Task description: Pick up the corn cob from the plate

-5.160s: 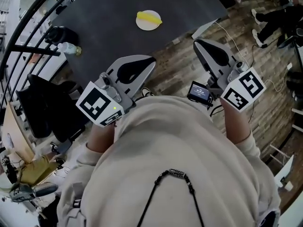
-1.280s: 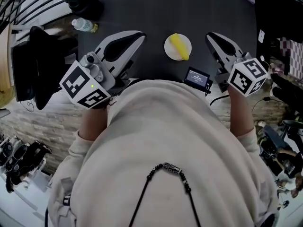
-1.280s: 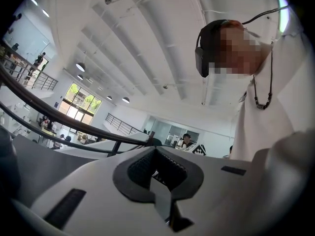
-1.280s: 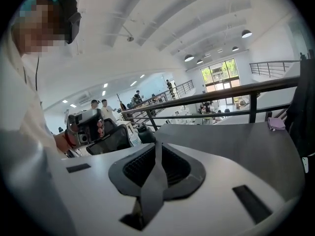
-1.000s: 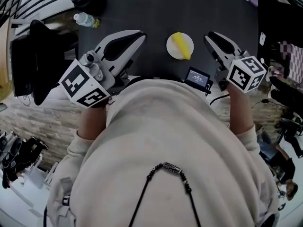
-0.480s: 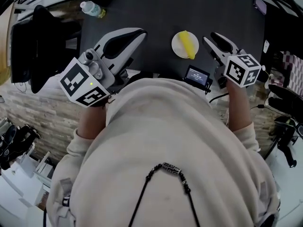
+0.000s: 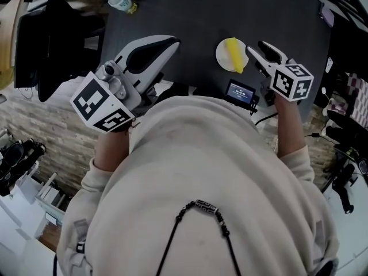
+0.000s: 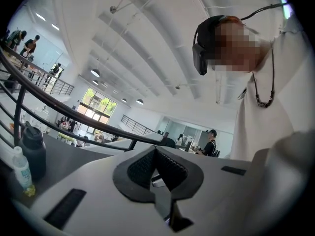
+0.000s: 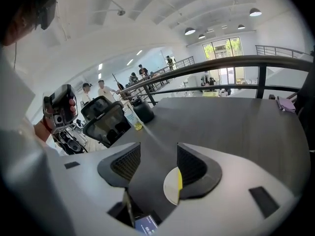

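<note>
A yellow corn cob (image 7: pixel 234 53) lies on a small white plate (image 7: pixel 224 55) on the dark table (image 7: pixel 195 10). My right gripper (image 7: pixel 256 48) is just right of the plate, tilted downward, and its jaws are opening with nothing between them. In the right gripper view the plate (image 9: pixel 170 187) shows in the gap of the right gripper (image 9: pixel 158 164), and the cob (image 9: pixel 180 179) peeks out beside the right jaw. My left gripper (image 7: pixel 171 41) hovers level over the table's near edge, left of the plate. In its own view the left gripper (image 8: pixel 156 152) is shut on nothing.
A water bottle (image 7: pixel 122 3) and a dark flask (image 9: pixel 142 110) stand at the table's far left. A black chair (image 7: pixel 52 33) is to the left of the table. A small screen device (image 7: pixel 240 92) sits by the person's chest. A railing (image 9: pixel 221 63) runs beyond the table.
The right gripper has sunk toward the table and closed in on the plate's right side, and its jaws have spread. The left gripper shifted slightly and stayed shut.
</note>
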